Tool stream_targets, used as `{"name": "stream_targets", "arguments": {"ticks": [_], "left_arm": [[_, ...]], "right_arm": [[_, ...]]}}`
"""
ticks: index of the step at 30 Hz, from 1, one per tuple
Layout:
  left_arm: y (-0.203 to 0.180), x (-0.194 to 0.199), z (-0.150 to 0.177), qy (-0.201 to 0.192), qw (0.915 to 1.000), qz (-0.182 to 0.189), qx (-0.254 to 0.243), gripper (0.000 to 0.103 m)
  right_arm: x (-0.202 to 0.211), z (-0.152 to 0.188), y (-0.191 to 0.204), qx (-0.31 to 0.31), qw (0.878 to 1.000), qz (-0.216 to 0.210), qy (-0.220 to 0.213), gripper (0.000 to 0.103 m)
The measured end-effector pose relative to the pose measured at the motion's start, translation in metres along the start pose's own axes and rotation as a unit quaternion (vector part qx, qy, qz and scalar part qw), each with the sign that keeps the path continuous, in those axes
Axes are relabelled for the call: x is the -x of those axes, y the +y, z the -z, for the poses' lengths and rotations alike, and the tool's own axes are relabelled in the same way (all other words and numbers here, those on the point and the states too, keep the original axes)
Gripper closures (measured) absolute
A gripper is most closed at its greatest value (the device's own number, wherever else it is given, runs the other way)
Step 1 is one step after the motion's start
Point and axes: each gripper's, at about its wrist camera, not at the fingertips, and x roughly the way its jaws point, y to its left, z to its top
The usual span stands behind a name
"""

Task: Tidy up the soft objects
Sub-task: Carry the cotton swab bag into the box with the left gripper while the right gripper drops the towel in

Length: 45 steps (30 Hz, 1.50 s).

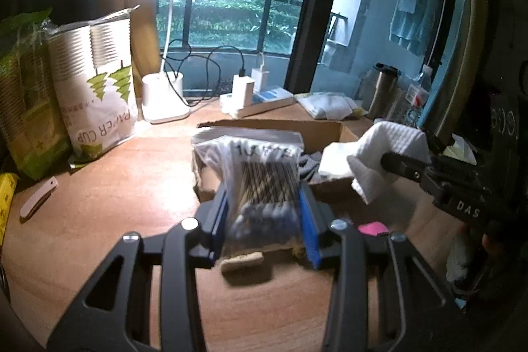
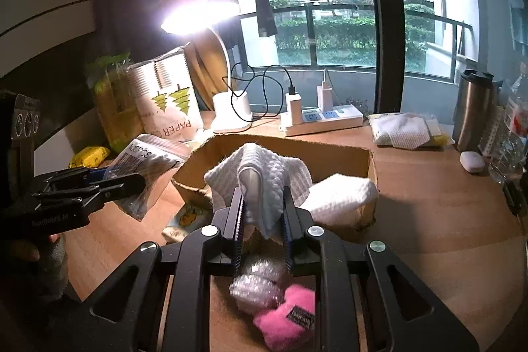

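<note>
My left gripper (image 1: 264, 213) is shut on a clear zip bag of cotton swabs (image 1: 260, 174) and holds it above the near edge of an open cardboard box (image 1: 316, 129). My right gripper (image 2: 264, 213) is shut on a white waffle-weave cloth (image 2: 264, 177) and holds it over the same box (image 2: 277, 150). The cloth also shows at the right of the left wrist view (image 1: 386, 150). A folded white cloth (image 2: 340, 197) lies in the box. A pink plush piece (image 2: 287, 319) and a silvery bubble-wrap ball (image 2: 254, 286) lie on the table below my right gripper.
A lit desk lamp (image 1: 165, 101), a paper cup pack (image 1: 99, 81) and a green pack (image 1: 26, 94) stand at the back left. A power strip (image 2: 323, 121), a bagged white cloth (image 2: 406, 129), a steel tumbler (image 2: 472, 111) and a small white case (image 2: 472, 161) are behind the box.
</note>
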Motion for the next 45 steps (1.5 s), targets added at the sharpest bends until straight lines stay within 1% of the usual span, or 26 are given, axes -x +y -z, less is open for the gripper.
{"name": "stream_targets", "arguments": {"ticks": [6,9,17,23,27,29,30,31,33,38,45], "left_arm": [[-0.004,-0.016,-0.014,-0.003,1.0000,0.001,-0.002,0.063],[-0.006,-0.030,-0.020,0.003,1.0000,-0.001,-0.001,0.063],[-0.019,-0.071,-0.031,0.028,0.9996,0.001,-0.005,0.063],[-0.033,-0.102,-0.029,0.051,0.9986,0.004,-0.015,0.063],[-0.036,-0.118,-0.027,0.068,0.9976,-0.003,-0.011,0.061],[-0.037,-0.124,-0.025,0.079,0.9968,-0.005,-0.010,0.058],[-0.036,-0.124,-0.025,0.080,0.9967,-0.003,-0.006,0.048],[-0.036,-0.123,-0.025,0.078,0.9969,0.000,-0.002,0.041],[-0.035,-0.117,-0.026,0.068,0.9977,0.001,0.001,0.032],[-0.026,-0.102,-0.027,0.057,0.9984,-0.004,0.003,0.031],[-0.002,-0.081,-0.024,0.043,0.9984,-0.027,0.025,0.031]], "right_arm": [[-0.014,-0.008,-0.010,-0.005,1.000,-0.004,0.003,0.082],[-0.022,-0.012,-0.017,-0.007,1.000,-0.007,0.006,0.082],[-0.029,-0.017,-0.043,-0.019,1.000,-0.008,0.004,0.082],[-0.032,-0.017,-0.062,-0.033,0.999,0.002,0.004,0.082],[-0.033,-0.019,-0.067,-0.034,0.999,0.009,0.003,0.082],[-0.035,-0.021,-0.068,-0.035,0.999,0.011,0.002,0.082],[-0.038,-0.022,-0.069,-0.034,0.999,0.012,0.003,0.082],[-0.040,-0.023,-0.069,-0.033,0.999,0.013,0.004,0.082],[-0.046,-0.025,-0.068,-0.030,0.999,0.018,0.007,0.082],[-0.057,-0.032,-0.061,-0.024,1.000,0.015,0.010,0.082],[-0.074,-0.037,-0.039,-0.010,1.000,0.009,0.023,0.081]]}}
